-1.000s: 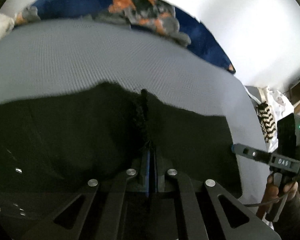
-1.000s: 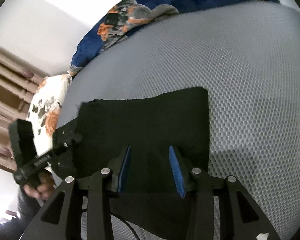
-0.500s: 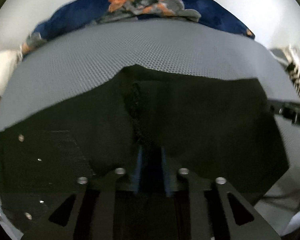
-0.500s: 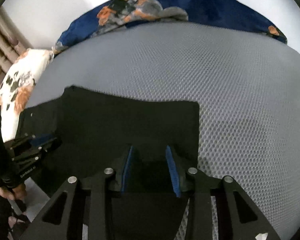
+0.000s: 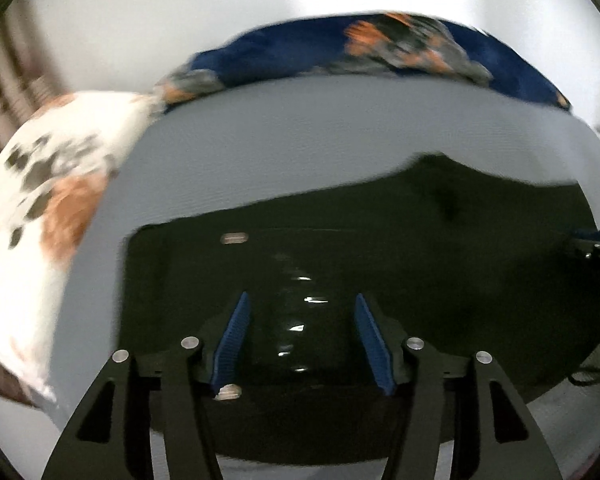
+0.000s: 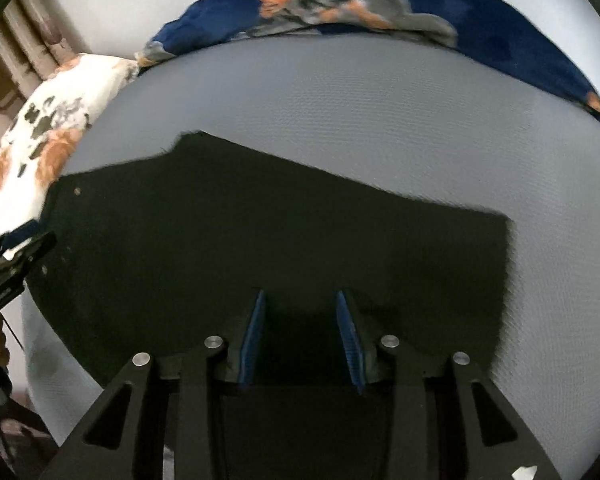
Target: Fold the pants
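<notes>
The left claw [image 5: 300, 336] is opening, released over the black pants [image 5: 380, 248] (pads clear of cloth); the right claw [image 6: 302, 334] stands part-open above them, gripping nothing.

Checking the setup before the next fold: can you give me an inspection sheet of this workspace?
Surface: grey honeycomb-textured mattress, bare around the garment.
Job's things: black pants lying flat on it, partly folded; small metal studs show.
Clutter: white floral pillow at the left edge; navy floral blanket along the far edge.
Grippers: left gripper jaws opening over the pants, nothing pinched; right gripper jaws apart over the fabric.
Cables: thin dark cable at the right edge.
Surroundings: white wall, beige curtain.
</notes>
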